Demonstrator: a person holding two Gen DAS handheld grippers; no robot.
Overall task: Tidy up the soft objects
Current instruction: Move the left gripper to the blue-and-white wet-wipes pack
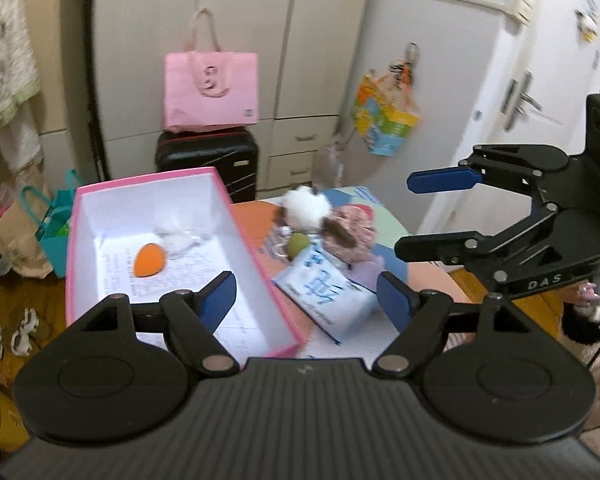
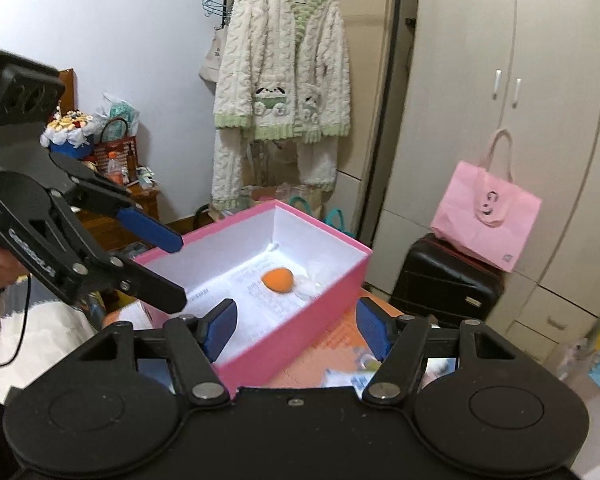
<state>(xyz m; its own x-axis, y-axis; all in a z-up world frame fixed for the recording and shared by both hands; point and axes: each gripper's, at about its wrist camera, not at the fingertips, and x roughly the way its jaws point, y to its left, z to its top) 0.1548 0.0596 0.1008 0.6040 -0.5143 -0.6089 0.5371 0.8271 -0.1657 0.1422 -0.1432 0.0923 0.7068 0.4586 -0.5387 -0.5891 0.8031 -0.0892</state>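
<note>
Orange sponge [image 1: 151, 259] in pink box [image 1: 260, 280], beyond both grippers' spread, empty fingers [image 1: 216, 300]

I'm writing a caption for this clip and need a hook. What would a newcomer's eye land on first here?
Probably the pink box, open on the table with an orange egg-shaped sponge and a white fluffy wad inside. Right of it lies a pile still to be sorted: a white plush toy and a blue tissue pack. Both the left gripper and the right gripper stand open and empty.

Matt pink cardboard box [image 1: 172, 256] holds a smooth orange sponge [image 1: 151, 265].
</note>
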